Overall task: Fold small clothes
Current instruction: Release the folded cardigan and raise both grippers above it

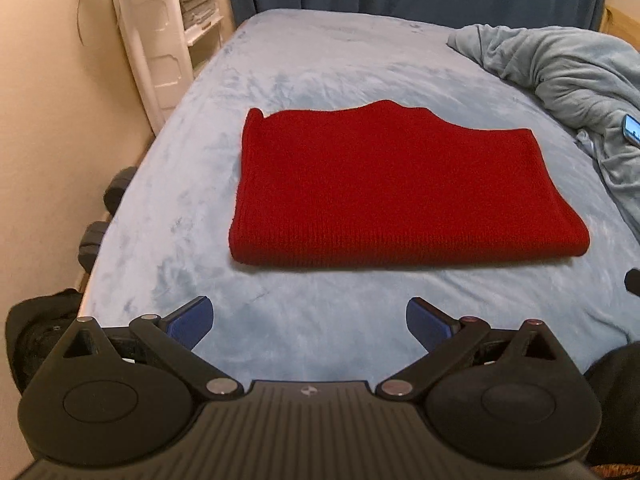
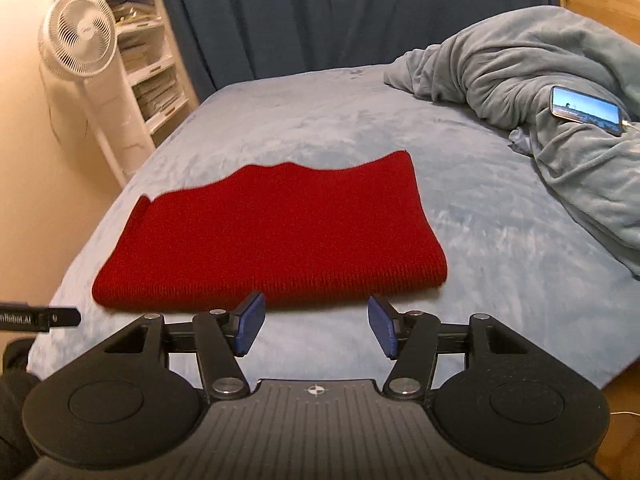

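Both wrist cameras look down the bed [image 1: 320, 60], sharing the red cloth [image 1: 400, 188].

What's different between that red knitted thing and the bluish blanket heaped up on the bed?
The red knit is bright red and ribbed; the blanket is pale grey-blue and plush. The red knit lies folded flat in a neat rectangle mid-bed; the blanket sits bunched in a crumpled heap at the far right side. Nothing rests on the red knit, while a lit phone lies on the blanket. Both are soft fabric lying on the same bed, and neither gripper touches them.

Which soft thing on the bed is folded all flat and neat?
The red knit cloth in the middle of the bed. The grey-blue blanket at the right side is bunched in a heap instead.
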### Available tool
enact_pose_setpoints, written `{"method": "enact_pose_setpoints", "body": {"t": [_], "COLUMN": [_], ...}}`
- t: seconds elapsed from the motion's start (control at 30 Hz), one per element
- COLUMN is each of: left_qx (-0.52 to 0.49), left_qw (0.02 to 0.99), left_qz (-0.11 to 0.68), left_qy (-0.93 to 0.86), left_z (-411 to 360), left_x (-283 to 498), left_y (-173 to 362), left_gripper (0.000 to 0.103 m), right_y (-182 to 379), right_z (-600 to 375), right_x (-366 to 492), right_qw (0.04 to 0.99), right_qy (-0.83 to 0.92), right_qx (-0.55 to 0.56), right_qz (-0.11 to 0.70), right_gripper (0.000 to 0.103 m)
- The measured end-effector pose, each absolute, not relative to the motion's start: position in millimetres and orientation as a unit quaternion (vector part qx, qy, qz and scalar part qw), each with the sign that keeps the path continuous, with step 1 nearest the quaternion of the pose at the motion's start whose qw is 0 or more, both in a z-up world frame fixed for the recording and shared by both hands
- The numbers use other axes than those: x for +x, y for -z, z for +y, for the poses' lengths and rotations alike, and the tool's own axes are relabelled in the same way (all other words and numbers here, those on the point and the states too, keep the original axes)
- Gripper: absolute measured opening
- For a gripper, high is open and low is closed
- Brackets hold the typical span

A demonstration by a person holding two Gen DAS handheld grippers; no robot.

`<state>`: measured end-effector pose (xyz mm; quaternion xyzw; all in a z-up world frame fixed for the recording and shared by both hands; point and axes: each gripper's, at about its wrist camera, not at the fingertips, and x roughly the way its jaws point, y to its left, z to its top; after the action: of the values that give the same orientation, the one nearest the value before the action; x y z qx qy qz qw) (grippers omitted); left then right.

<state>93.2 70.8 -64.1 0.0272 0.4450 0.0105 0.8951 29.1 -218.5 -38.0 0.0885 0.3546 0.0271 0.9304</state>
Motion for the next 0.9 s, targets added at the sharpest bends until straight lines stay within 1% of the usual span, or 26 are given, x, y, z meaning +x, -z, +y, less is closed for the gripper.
{"method": "enact_pose_setpoints", "body": {"t": [0.23, 0.63, 0.9], "left_qx": [0.032, 0.037, 0.04], "left_qw": [0.907, 0.906, 0.899], "left_qz": [0.419, 0.42, 0.435], "left_qy": [-0.013, -0.021, -0.029], "left_z": [66, 66, 70], "left_x": [78, 81, 99], "left_y": [46, 41, 51], "left_gripper": [0.103, 0.103, 0.103], "right_y": [30, 34, 49], "right_z": [-220, -227, -231], "right_x": [13, 20, 32], "right_qw": [0.932, 0.929, 0.92], "right_qy": [-0.027, -0.029, -0.022], "right_qx": [0.093, 0.11, 0.133], "right_qz": [0.349, 0.352, 0.368], "right_gripper": [0.06, 0.06, 0.061]}}
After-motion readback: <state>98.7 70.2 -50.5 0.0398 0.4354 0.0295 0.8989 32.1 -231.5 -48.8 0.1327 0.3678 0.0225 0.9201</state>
